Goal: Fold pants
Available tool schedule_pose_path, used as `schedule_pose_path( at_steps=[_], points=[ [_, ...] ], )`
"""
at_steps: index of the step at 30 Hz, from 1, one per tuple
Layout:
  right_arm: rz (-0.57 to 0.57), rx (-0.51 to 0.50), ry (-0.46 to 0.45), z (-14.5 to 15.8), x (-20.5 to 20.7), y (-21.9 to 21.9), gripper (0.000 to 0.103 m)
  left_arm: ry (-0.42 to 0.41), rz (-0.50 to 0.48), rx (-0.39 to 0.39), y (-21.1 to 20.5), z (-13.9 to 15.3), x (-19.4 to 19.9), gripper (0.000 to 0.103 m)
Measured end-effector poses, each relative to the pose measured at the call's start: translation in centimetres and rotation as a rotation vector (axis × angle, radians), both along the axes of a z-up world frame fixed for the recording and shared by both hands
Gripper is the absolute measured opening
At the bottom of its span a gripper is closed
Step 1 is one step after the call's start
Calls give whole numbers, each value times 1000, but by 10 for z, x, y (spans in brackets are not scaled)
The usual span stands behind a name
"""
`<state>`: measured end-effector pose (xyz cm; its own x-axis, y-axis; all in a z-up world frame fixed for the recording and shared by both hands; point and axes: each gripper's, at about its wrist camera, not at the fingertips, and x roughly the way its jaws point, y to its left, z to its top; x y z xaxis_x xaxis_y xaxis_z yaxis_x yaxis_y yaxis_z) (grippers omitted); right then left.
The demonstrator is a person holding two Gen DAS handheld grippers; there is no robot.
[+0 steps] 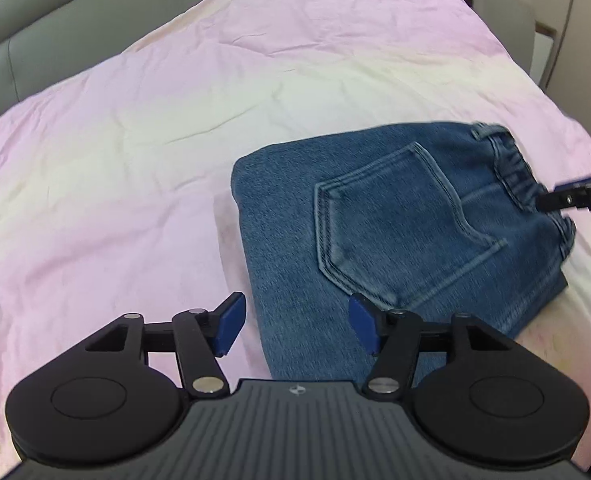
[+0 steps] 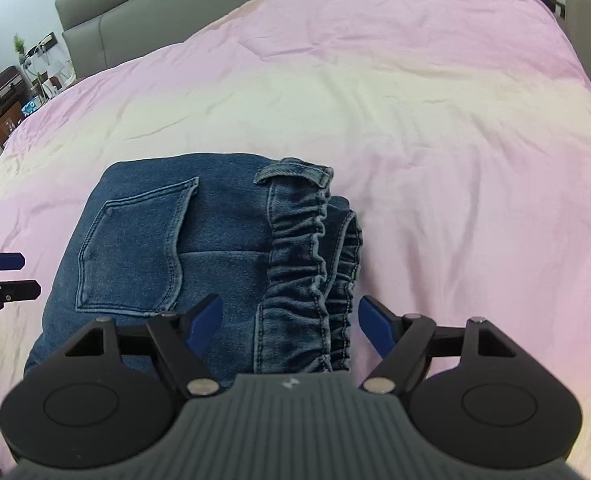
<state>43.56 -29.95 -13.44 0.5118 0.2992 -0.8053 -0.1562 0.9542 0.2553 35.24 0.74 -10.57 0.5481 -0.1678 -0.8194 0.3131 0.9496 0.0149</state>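
Blue denim pants [image 1: 395, 232] lie folded into a compact stack on the bed, back pocket up. In the right wrist view the pants [image 2: 199, 248] show their gathered elastic waistband [image 2: 307, 272] at the right end. My left gripper [image 1: 295, 326] is open and empty, hovering over the folded edge nearest me. My right gripper [image 2: 289, 326] is open and empty, just above the waistband end. The right gripper's fingers [image 1: 575, 196] show at the right edge of the left wrist view. The left gripper's fingers [image 2: 3, 276] show at the left edge of the right wrist view.
A pink and cream sheet [image 1: 175, 140] covers the bed, with a grey padded headboard [image 2: 135, 12] behind. A chair back [image 1: 503, 12] stands at the far right. Shelves with clutter and a suitcase [image 2: 3, 92] stand far left of the bed.
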Motion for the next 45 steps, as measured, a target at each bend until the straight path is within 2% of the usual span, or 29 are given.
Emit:
schedule_pose_path(
  at_steps=[5,9,15,20,25,28,30,31,33,36,39,45],
  points=[
    [-46,113,110,-14,21,-17,74,77,100,-162,28,-17,31,77],
    [-70,170,160,-25,30,-28,75,153,173,-305,50,-36,49,77],
    [-114,313,282,-62,40,-44,76,259,246,-474,73,-68,62,83],
    [-165,468,327,-91,41,-61,76,325,313,-612,86,-92,62,87],
    [-166,495,311,-100,41,-60,74,337,373,-703,91,-106,58,85],
    [-160,469,296,-94,38,-55,71,343,425,-769,92,-109,52,72],
    [-162,457,287,-91,36,-54,67,347,446,-822,92,-111,48,52],
    [-164,446,280,-87,35,-51,66,351,462,-842,92,-111,48,51],
    [-167,415,271,-77,33,-46,61,336,487,-847,90,-107,45,40],
    [-174,356,252,-56,31,-32,54,292,509,-812,82,-95,41,33],
    [-172,323,217,-31,22,-27,46,280,514,-840,83,-84,35,29],
    [-117,286,204,25,-6,-2,42,251,442,-834,101,-41,18,26]
  ],
)
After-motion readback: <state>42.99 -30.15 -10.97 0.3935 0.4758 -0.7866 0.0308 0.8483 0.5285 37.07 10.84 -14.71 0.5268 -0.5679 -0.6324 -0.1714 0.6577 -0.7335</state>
